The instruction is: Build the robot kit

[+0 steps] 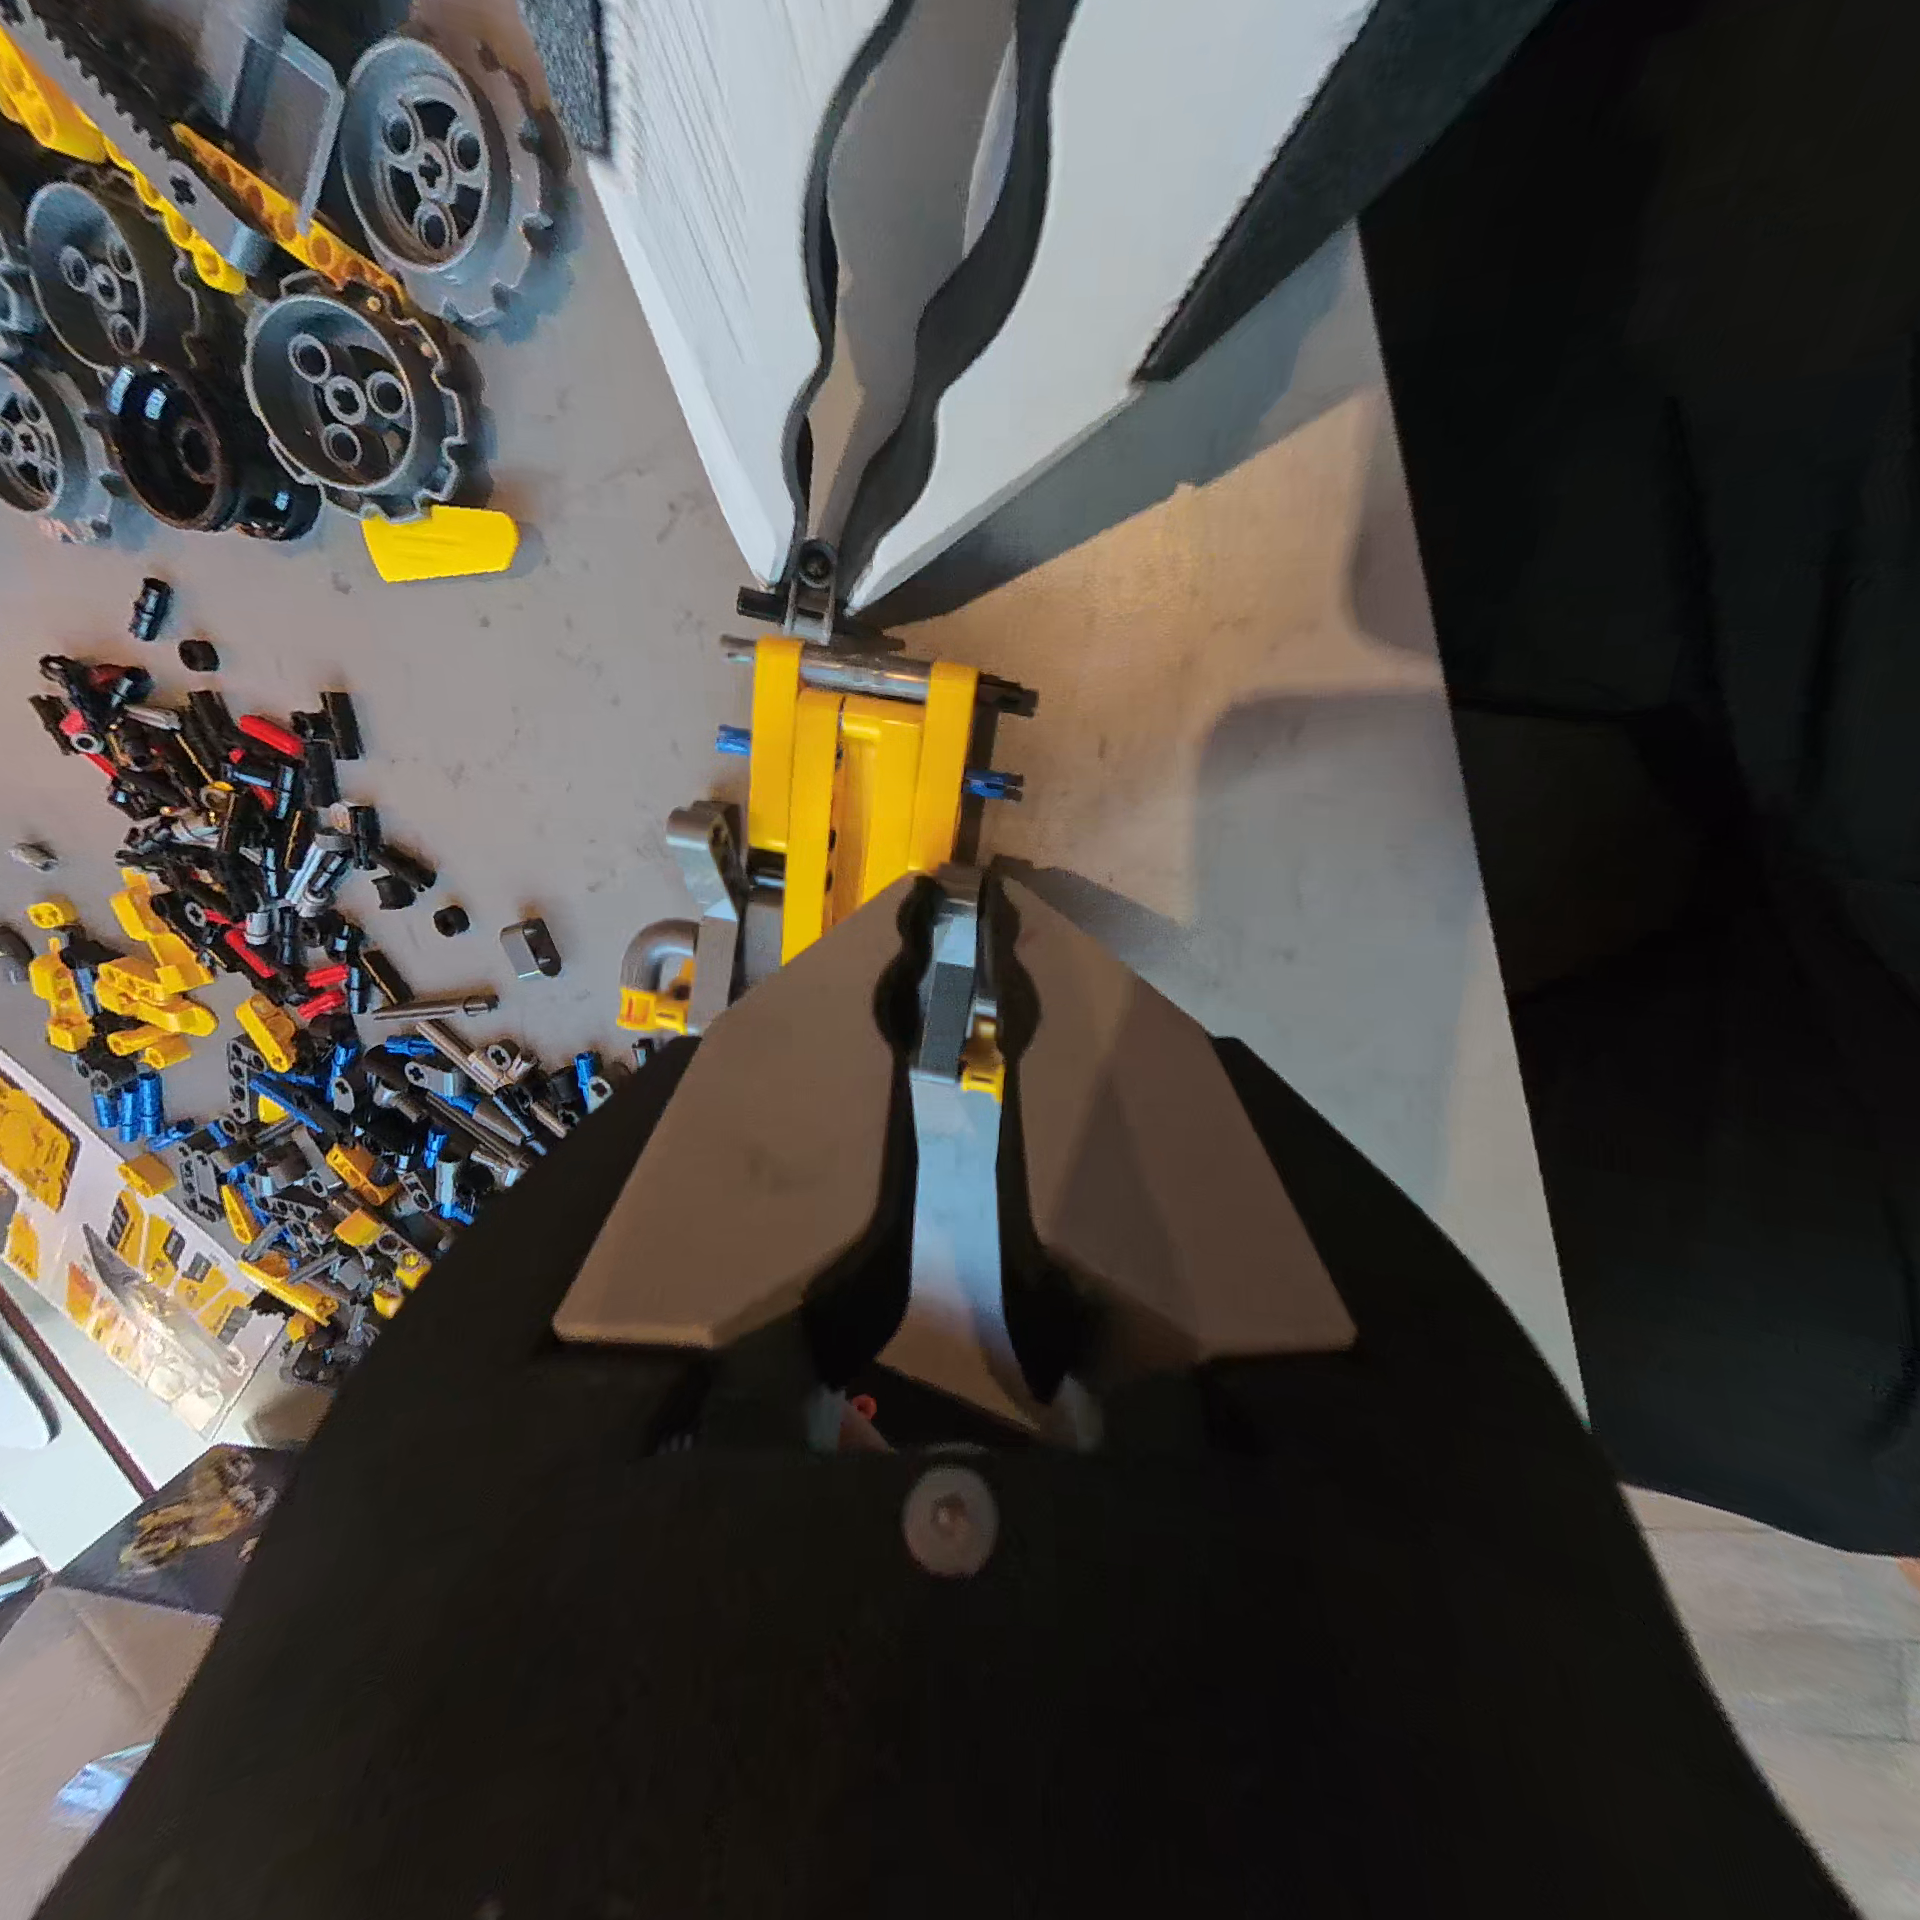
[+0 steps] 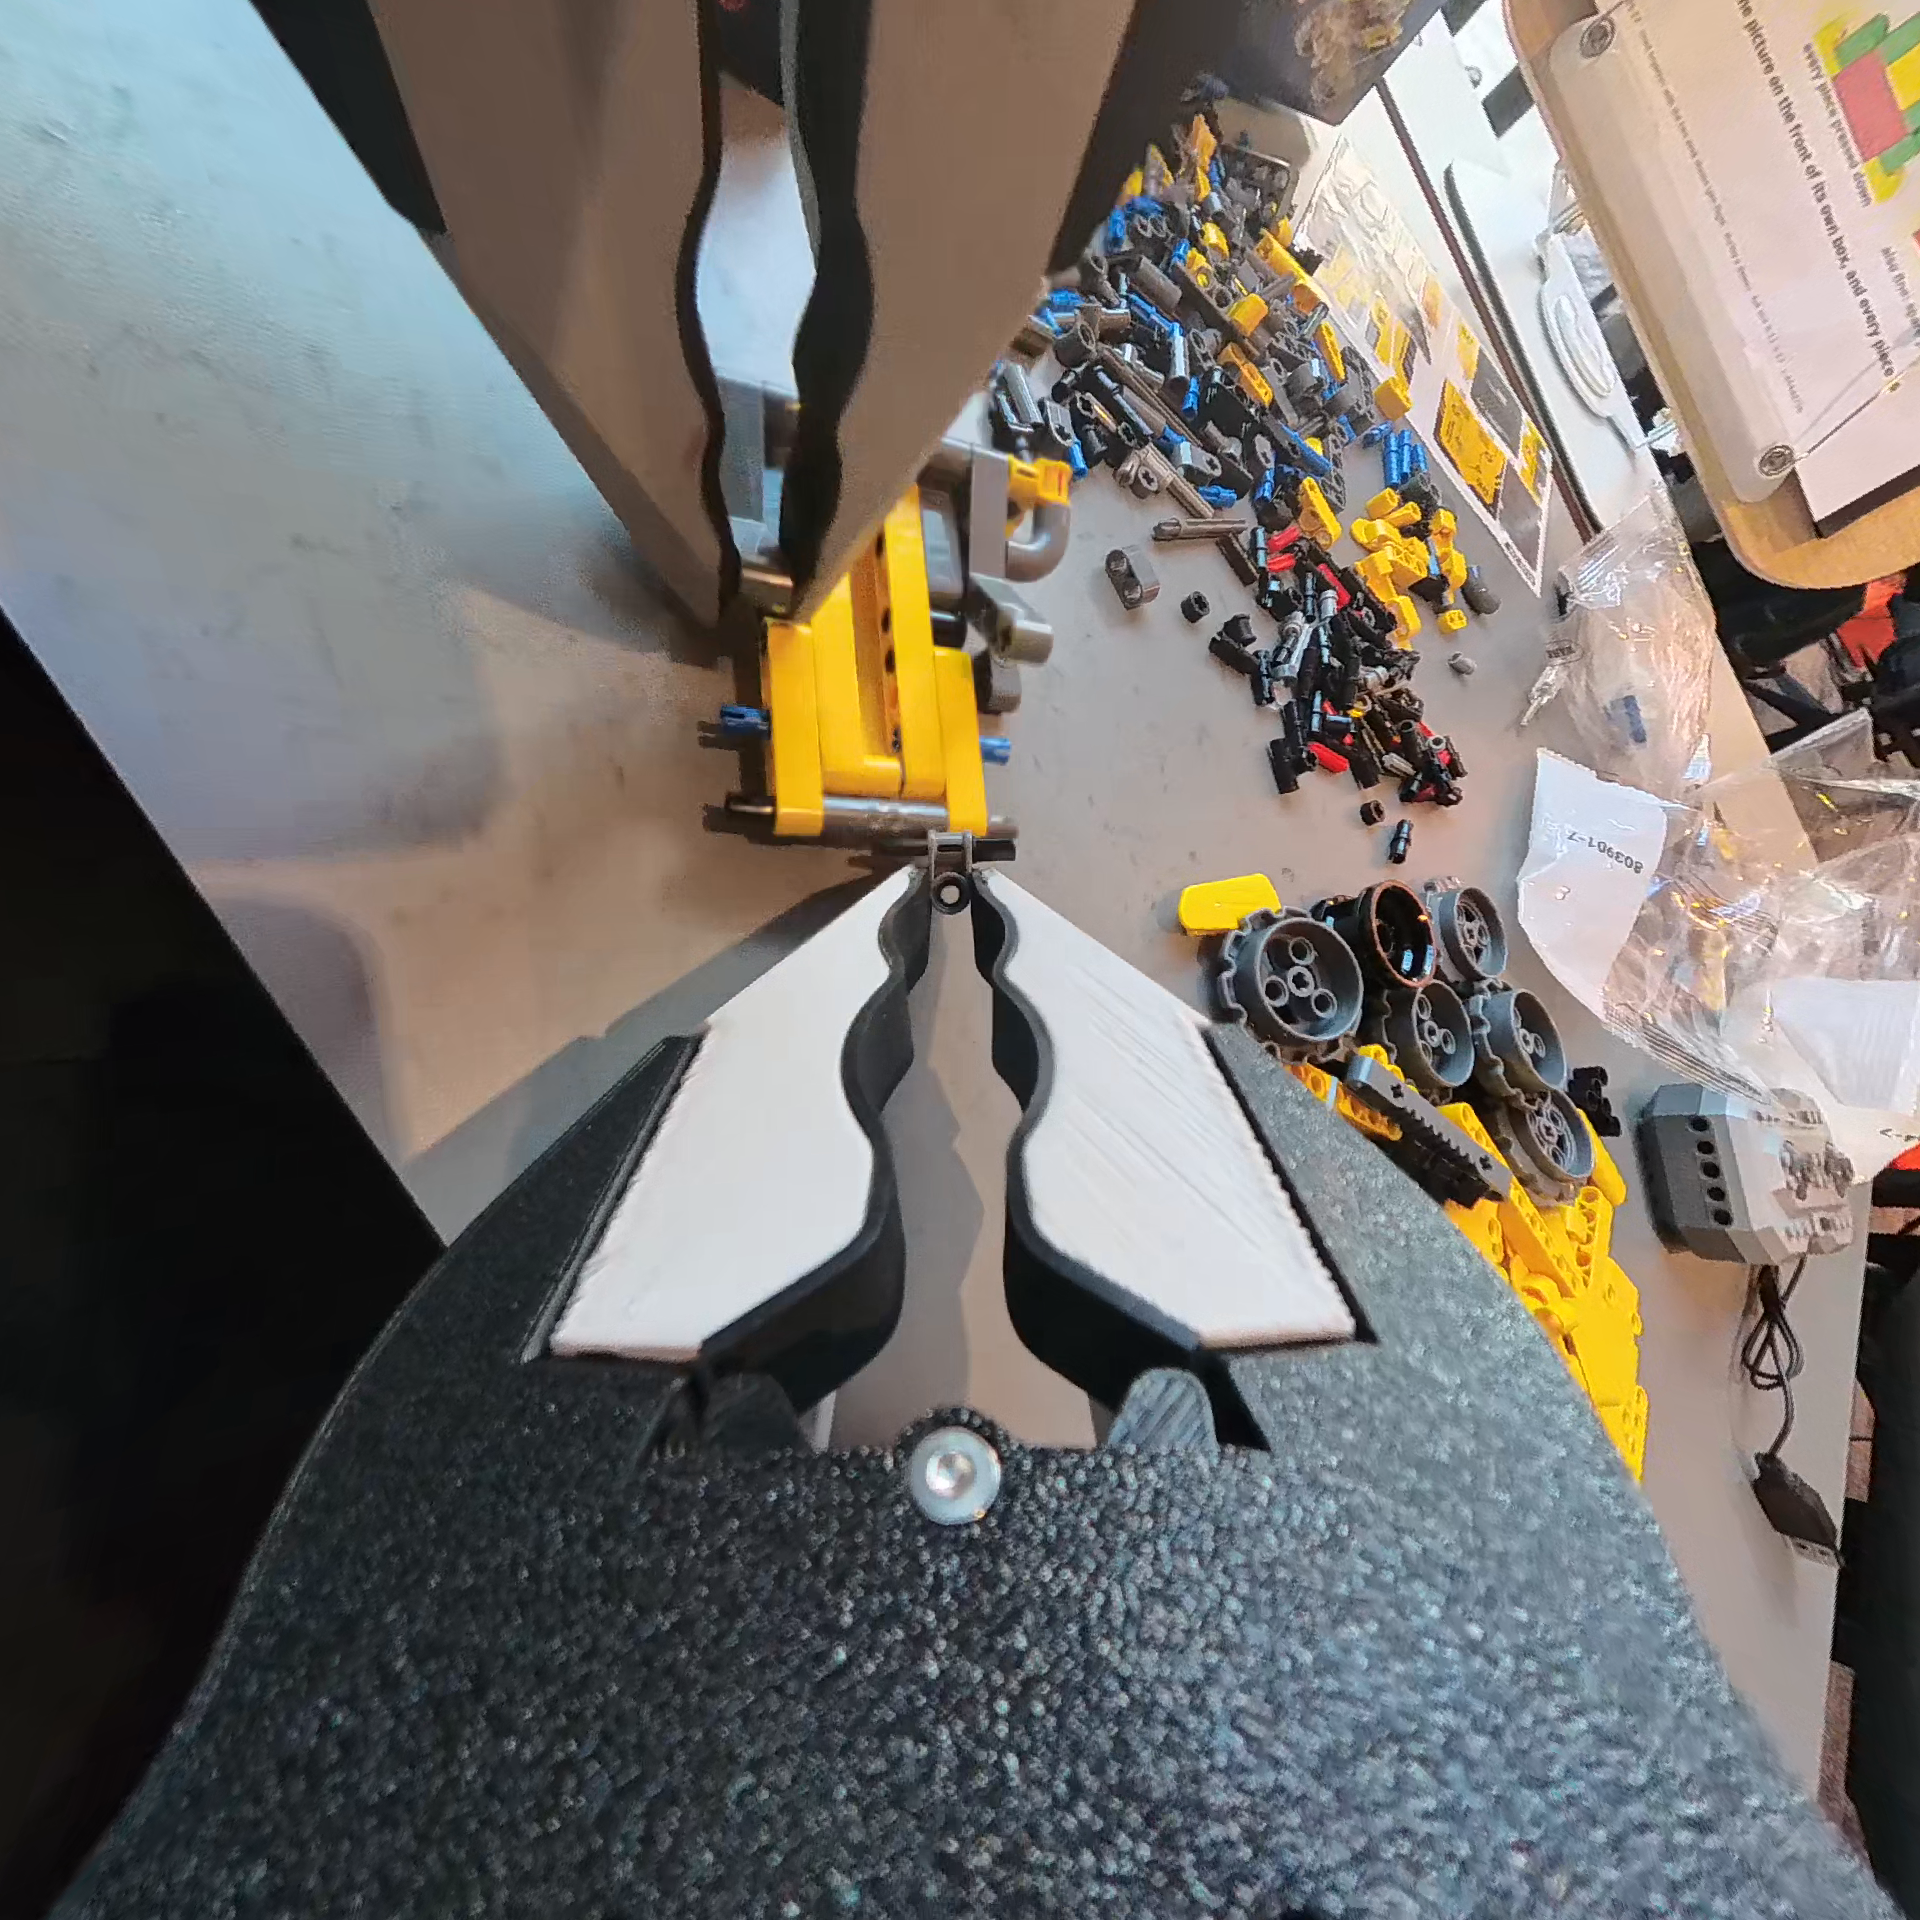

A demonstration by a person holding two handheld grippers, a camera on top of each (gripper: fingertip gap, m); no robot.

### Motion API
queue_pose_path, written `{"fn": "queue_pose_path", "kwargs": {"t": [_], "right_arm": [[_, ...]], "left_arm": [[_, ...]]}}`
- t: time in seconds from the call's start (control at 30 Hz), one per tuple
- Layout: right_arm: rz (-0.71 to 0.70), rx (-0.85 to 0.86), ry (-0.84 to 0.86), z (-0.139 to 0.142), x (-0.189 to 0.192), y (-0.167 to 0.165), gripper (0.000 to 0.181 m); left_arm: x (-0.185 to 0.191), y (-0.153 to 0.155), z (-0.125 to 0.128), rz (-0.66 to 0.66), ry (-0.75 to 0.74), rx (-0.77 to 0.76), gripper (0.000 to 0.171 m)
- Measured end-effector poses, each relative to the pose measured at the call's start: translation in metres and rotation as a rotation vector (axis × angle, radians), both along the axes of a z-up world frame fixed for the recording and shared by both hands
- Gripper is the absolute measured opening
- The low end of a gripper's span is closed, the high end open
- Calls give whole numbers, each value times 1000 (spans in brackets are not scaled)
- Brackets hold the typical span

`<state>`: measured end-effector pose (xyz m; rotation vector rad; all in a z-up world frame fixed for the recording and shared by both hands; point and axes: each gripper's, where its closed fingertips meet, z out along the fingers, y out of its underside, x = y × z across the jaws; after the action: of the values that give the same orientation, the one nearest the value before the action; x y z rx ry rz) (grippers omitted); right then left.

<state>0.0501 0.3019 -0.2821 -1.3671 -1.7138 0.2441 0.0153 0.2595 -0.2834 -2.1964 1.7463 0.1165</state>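
A yellow and grey brick assembly (image 1: 862, 779) sits over the grey table between the two grippers; it also shows in the right wrist view (image 2: 878, 717). My left gripper (image 1: 958, 883) is shut on the assembly's grey end piece (image 1: 951, 987). My right gripper (image 2: 948, 883) is shut on a small dark grey connector (image 2: 948, 871) and holds it against the assembly's far end, at the grey axle (image 2: 894, 816). The right gripper shows in the left wrist view (image 1: 816, 582), tip to tip with the assembly. The left gripper shows in the right wrist view (image 2: 764, 592).
A pile of small black, yellow, blue and red pieces (image 1: 260, 987) lies on the table (image 1: 582, 665). Grey toothed wheels (image 1: 348, 400) and a yellow beam frame (image 2: 1558, 1278) lie nearby. Clear bags (image 2: 1766, 904), a grey motor block (image 2: 1745, 1184) and instruction sheets (image 2: 1475, 416) lie at the right. Left tips to right tips: about 6 cm.
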Motion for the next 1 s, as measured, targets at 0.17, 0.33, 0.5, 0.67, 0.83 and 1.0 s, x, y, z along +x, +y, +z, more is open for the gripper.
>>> {"fn": "queue_pose_path", "kwargs": {"t": [0.17, 0.33, 0.5, 0.67, 0.83, 1.0], "right_arm": [[-38, -20, 39, 10, 12, 9, 4], [-78, -77, 149, 39, 27, 12, 4], [52, -257, 311, 75, 20, -35, 4], [231, -595, 468, 99, 1, -95, 4], [319, -1195, 560, 114, -6, -113, 4], [357, -1456, 539, 102, -4, -106, 4]], "left_arm": [[8, 11, 23, 73, -149, 103, 6], [27, 19, 87, 318, -730, 293, 5], [17, -9, 115, 512, -1330, 425, 5], [8, -35, 104, 656, -1551, 472, 6], [5, -52, 96, 754, -1690, 408, 6], [-8, -47, 74, 898, -1685, 285, 5]]}}
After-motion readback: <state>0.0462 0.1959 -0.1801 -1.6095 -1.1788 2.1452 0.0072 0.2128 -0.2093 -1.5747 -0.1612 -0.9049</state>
